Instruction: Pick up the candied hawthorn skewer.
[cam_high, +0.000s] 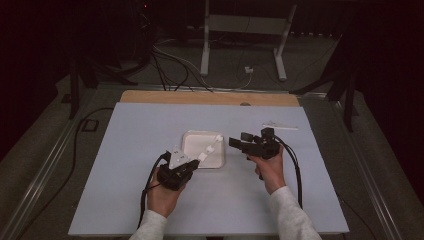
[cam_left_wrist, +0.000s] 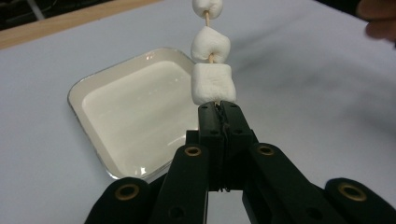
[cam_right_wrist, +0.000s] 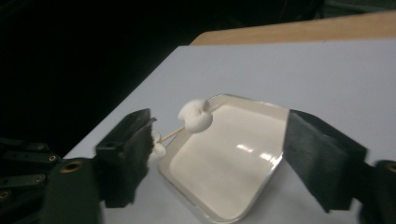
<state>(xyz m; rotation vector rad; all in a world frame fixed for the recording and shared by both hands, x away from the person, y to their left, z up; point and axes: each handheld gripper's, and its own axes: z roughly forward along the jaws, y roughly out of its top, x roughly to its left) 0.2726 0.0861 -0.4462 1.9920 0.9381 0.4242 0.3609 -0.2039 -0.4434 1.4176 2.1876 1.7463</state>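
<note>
A wooden skewer (cam_high: 209, 148) carries three white marshmallows (cam_left_wrist: 212, 84) and slants up over a square white plate (cam_high: 189, 136) in the middle of the table. My left gripper (cam_high: 192, 164) is shut on the skewer's lower end (cam_left_wrist: 215, 103), just under the lowest marshmallow, at the plate's near rim (cam_left_wrist: 79, 88). To the right of the plate, my right gripper (cam_high: 234, 142) points left at it with its jaws wide apart. In the right gripper view, the right gripper (cam_right_wrist: 222, 135) has nothing touching its pads, and the top marshmallow (cam_right_wrist: 195, 115) shows farther off above the plate (cam_right_wrist: 261, 105).
A thin white strip (cam_high: 280, 126) lies on the pale sheet at the far right. A wooden table edge (cam_high: 210, 97) runs along the back, with cables and a white stand's legs (cam_high: 205, 50) on the floor beyond. The hand holding the right gripper (cam_left_wrist: 378, 23) is nearby.
</note>
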